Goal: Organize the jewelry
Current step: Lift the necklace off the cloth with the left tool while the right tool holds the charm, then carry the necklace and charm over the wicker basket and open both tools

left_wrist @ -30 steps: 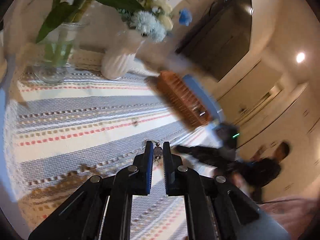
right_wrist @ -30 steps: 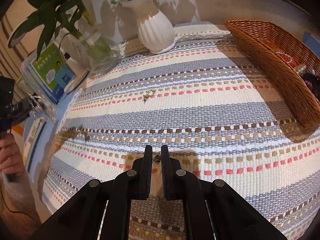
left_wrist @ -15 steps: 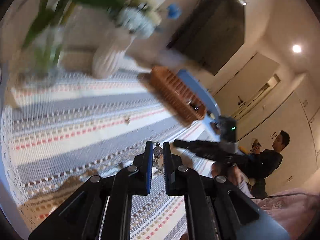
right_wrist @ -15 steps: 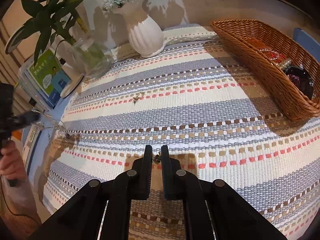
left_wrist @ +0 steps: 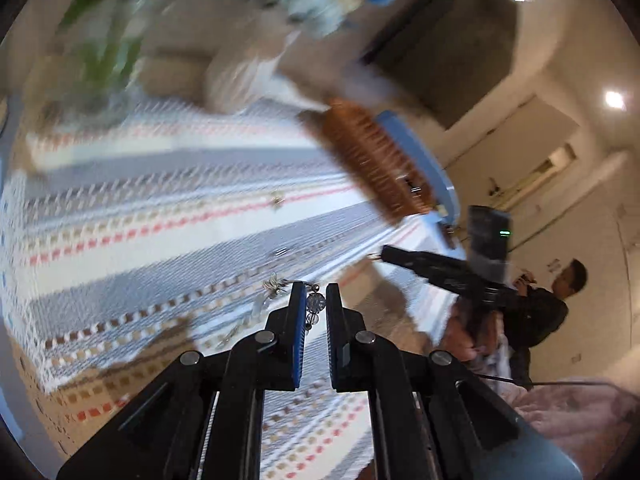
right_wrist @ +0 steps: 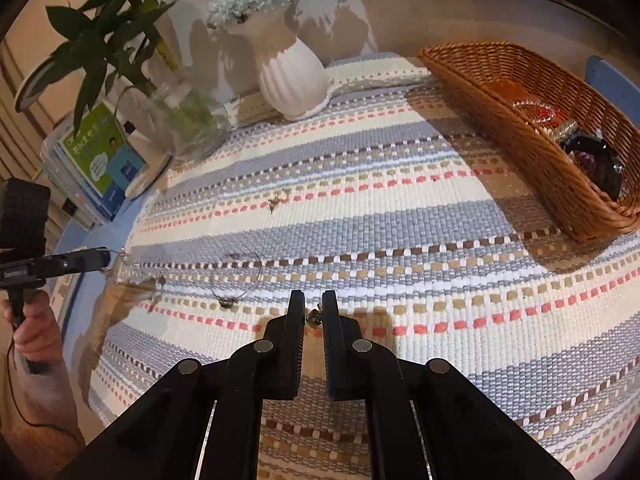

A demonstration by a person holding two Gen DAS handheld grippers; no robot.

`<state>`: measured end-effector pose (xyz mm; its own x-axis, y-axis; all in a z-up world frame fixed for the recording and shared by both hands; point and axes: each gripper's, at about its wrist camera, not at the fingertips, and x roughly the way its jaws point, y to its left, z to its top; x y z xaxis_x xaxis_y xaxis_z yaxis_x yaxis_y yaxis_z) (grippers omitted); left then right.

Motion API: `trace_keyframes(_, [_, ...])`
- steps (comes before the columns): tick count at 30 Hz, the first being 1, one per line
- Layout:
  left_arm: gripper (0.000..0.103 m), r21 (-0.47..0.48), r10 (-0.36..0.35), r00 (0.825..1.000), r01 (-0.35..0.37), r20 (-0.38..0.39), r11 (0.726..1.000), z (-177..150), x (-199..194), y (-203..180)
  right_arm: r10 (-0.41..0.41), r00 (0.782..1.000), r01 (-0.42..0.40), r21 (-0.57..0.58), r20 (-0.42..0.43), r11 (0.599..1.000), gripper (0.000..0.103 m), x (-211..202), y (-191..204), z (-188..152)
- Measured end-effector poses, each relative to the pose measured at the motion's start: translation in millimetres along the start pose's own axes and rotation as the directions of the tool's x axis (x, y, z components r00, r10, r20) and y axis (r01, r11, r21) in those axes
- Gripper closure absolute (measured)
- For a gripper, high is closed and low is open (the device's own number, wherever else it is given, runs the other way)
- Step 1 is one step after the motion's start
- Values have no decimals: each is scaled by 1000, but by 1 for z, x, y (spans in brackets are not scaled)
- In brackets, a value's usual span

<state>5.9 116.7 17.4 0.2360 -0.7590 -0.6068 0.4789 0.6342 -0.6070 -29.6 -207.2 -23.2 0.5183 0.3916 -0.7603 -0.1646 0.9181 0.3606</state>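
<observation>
Clearly, the left gripper (left_wrist: 316, 300) is pinching a beaded earring (left_wrist: 315, 304) between its narrowed fingers, held above the striped cloth (right_wrist: 400, 216) well away from the wicker basket (right_wrist: 532, 148). The right gripper (right_wrist: 313, 312) nips a small metal charm (right_wrist: 314, 319) low over the cloth. Farther from the basket lie a thin hoop (right_wrist: 240, 276) and a small gold piece (right_wrist: 279, 200).

The green and blue paper booklet (right_wrist: 102, 156), lying beside the clear glass vase (right_wrist: 188, 120), carries printed white characters, too small and blurred to read.
</observation>
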Motion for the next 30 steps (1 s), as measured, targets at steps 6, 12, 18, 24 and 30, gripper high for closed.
trace_keyframes(6, [96,67,-33,999,32,12,997,15,3,-29,137,990,-138,65,18,988,95,-14,-10,5])
trace_keyframes(12, [96,70,-11,1000,12,-18,997,37,45,-47,219,974,-223,114,52,968,95,-35,-23,12])
trace_keyframes(18, [96,134,-31,998,39,-62,990,87,97,-90,136,981,-149,86,135,985,95,-75,-34,28])
trace_keyframes(24, [96,240,-64,994,83,-85,967,152,165,-154,-32,965,10,86,260,996,94,-121,-70,54])
trace_keyframes(30, [96,309,-40,995,65,-87,949,196,252,-191,-204,928,155,177,310,972,94,-130,-134,79])
